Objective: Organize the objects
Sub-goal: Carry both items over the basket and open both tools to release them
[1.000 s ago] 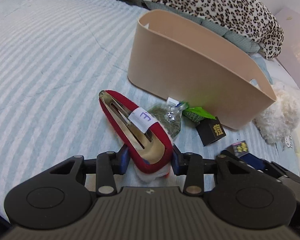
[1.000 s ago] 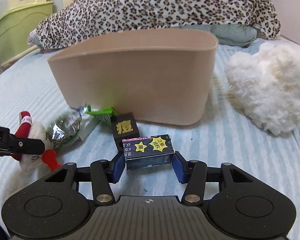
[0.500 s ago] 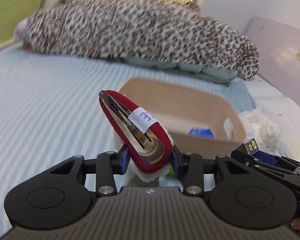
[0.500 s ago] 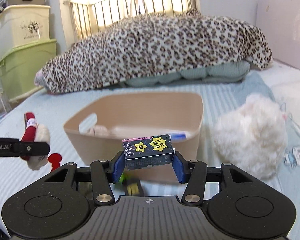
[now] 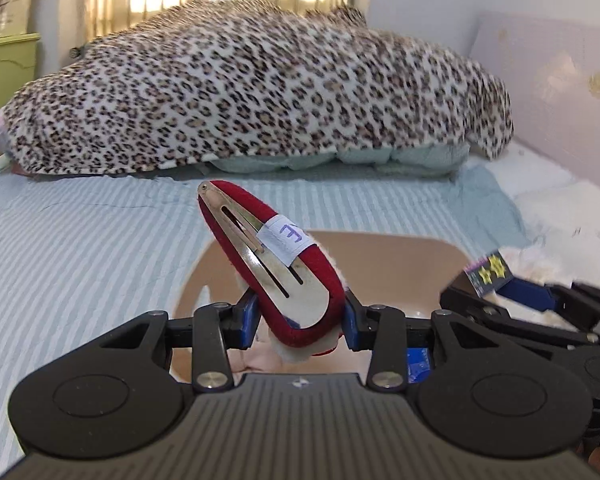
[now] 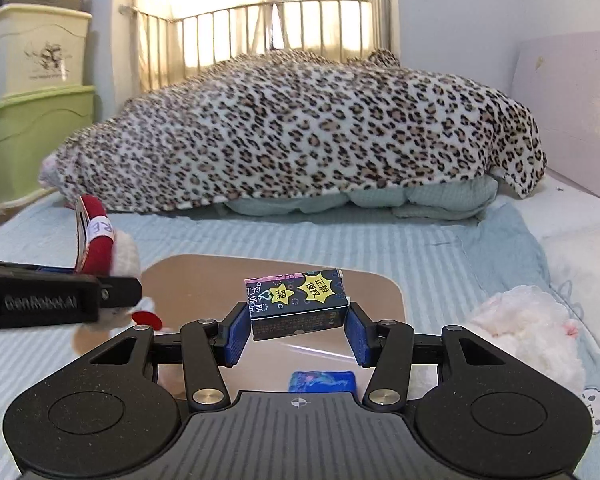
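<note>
My left gripper (image 5: 298,320) is shut on a red plush hair clip (image 5: 272,264) with a metal snap and a white label; it hangs over the open beige bin (image 5: 384,256). In the right wrist view that clip (image 6: 96,236) shows at the left, above the bin's left side. My right gripper (image 6: 296,328) is shut on a small dark box (image 6: 296,304) with yellow star stickers, held over the beige bin (image 6: 380,292). The same box (image 5: 488,274) appears at the right edge of the left wrist view. A blue packet (image 6: 322,382) lies inside the bin.
A leopard-print blanket (image 6: 300,128) is heaped across the back of the striped bed (image 5: 80,248). A white fluffy toy (image 6: 528,332) lies right of the bin. Green and cream storage boxes (image 6: 32,92) stand at the left by the bed rail.
Both grippers rose from the bed surface with their objects and now hang over the bin's opening. The items that lay in front of the bin have dropped out of view.
</note>
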{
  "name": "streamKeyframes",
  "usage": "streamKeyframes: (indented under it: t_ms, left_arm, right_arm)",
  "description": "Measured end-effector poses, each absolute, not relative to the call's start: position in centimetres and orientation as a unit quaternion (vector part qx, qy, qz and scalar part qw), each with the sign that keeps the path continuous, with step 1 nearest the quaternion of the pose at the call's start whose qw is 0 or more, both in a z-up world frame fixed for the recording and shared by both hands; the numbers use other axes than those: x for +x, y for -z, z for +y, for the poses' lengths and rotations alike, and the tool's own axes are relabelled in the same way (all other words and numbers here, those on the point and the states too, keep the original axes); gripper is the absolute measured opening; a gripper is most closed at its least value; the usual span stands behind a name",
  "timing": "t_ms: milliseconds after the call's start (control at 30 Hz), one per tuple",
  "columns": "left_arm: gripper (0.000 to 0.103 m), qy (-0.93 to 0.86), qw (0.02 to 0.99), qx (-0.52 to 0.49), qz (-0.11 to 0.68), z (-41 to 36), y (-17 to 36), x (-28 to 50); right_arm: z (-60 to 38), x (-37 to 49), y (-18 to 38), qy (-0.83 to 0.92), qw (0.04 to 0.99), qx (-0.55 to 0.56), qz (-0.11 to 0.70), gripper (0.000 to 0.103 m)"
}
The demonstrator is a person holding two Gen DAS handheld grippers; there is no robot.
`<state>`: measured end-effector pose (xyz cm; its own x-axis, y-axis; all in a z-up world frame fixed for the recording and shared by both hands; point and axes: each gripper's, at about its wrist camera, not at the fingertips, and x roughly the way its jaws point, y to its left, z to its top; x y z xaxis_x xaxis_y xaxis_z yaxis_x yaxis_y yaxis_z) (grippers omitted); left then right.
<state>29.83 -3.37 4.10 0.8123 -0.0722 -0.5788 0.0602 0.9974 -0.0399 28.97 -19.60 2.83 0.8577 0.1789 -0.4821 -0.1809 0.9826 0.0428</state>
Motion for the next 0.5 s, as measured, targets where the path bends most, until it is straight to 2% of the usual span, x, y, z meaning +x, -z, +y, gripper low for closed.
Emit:
streamKeyframes:
  t_ms: [300,433,467,500]
  left_arm:
    - [0.043,0.027,0.921,0.043,0.385,-5.3,3.2,34.5]
    - [0.045,0.018,0.915,0.051,0.4,-5.0,4.5,34.9]
    - [0.049,0.017,0.915,0.05,0.401,-4.7,4.4,34.8]
    - [0.051,0.015,0.915,0.049,0.4,-4.5,4.3,34.7]
  right_arm:
    - [-18.4,31.5,0.8,-0.066,0.953,-0.051,0.29,0.048]
    - [-18.1,32.0,2.0,-0.065,0.945,-0.058,0.316,0.048]
    - [-18.1,32.1,2.1,-0.065,0.943,-0.06,0.32,0.058]
    - [-18.1,32.0,2.2,-0.061,0.944,-0.06,0.32,0.059]
